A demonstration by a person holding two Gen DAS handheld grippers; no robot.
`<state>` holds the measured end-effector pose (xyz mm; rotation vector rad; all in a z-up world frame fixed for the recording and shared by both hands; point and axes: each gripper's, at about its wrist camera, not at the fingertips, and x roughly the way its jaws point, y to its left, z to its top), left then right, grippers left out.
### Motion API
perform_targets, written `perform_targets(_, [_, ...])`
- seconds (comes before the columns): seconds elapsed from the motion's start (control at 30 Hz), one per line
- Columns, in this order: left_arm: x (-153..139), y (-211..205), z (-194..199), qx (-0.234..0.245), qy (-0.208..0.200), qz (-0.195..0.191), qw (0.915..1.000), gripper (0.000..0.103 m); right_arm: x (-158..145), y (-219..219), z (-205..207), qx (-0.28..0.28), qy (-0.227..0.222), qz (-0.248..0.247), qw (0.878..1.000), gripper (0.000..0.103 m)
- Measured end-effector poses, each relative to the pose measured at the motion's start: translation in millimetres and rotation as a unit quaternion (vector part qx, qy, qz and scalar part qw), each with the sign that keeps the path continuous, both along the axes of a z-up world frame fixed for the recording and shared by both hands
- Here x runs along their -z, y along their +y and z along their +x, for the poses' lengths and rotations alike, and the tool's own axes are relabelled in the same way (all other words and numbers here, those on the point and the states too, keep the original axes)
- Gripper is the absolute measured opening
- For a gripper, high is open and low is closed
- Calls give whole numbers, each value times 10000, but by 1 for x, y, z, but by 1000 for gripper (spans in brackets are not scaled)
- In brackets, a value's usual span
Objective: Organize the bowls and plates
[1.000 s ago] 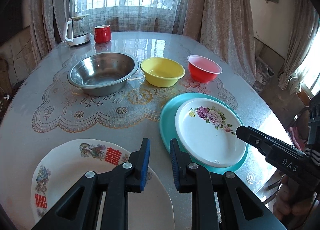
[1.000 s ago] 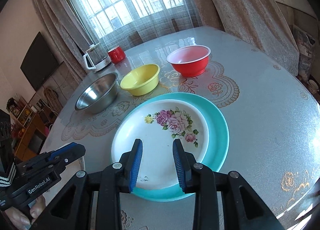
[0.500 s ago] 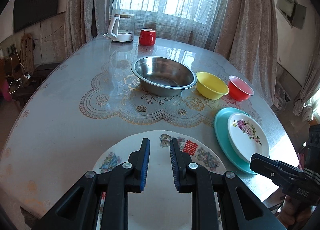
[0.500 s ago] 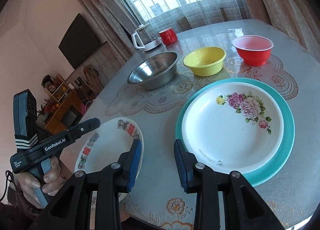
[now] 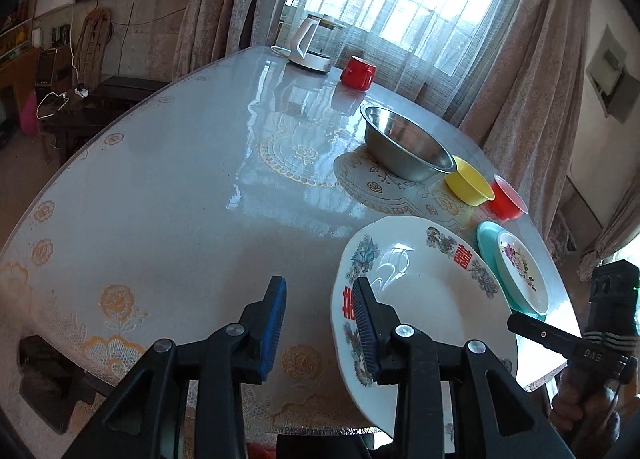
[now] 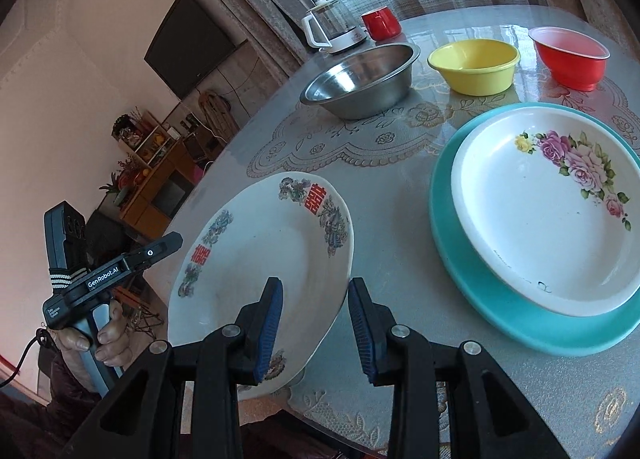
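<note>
Nearest in the left wrist view, the left gripper (image 5: 320, 319) points down at the table edge with its jaws opening; the gap is moderate, and the left rim of the white plate with red characters (image 5: 424, 299) sits at its right finger, with no clamping visible. In the right wrist view, the right gripper (image 6: 314, 323) has its jaws parted to a moderate gap, and the plate's right rim lies in that gap; the pads do not press on it. The plate (image 6: 260, 271) rests at the near edge of the round table (image 6: 392, 187), partly overhanging it. A person's hand (image 6: 100, 335) grips the left gripper's handle at the lower left of that view.

Just beyond and to the right lies a white plate with pink roses (image 6: 548, 215), stacked on a larger teal plate (image 6: 452, 259). Farther back, on a lace-patterned mat, three bowls stand in a row, each apart from the next: a steel bowl (image 6: 360, 79), a yellow bowl (image 6: 474, 65) and a red bowl (image 6: 570, 57). Behind them, near the window, stand a red mug (image 6: 380, 23) and a white-based glass kettle (image 6: 330, 29). A dark television (image 6: 188, 43) hangs on the wall to the left.
</note>
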<state>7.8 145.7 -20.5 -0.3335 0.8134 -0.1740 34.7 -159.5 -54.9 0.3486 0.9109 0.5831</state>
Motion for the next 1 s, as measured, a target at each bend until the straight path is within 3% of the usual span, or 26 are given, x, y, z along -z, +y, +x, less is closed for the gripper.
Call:
perform_targets(0.17, [7, -5, -2, 209, -31, -289, 9994, 36, 5, 7, 2, -62, 70, -27, 10000, 37])
perform_targets(0.33, [17, -16, 4, 392, 73, -295, 9988, 35, 12, 15, 3, -172, 164, -72, 9997, 37])
perform_targets(0.63, [27, -33, 11, 534, 127, -33, 9985, 32, 18, 29, 6, -326, 47, -344, 9989, 29])
perform_targets(0.87, [28, -34, 19, 430, 173, 47, 9989, 32, 17, 35, 2, -530, -152, -644, 9964, 29])
perform_targets(1.0, [28, -39, 18, 480, 74, 300, 9984, 31, 15, 38, -2, -481, -156, -782, 9957, 28])
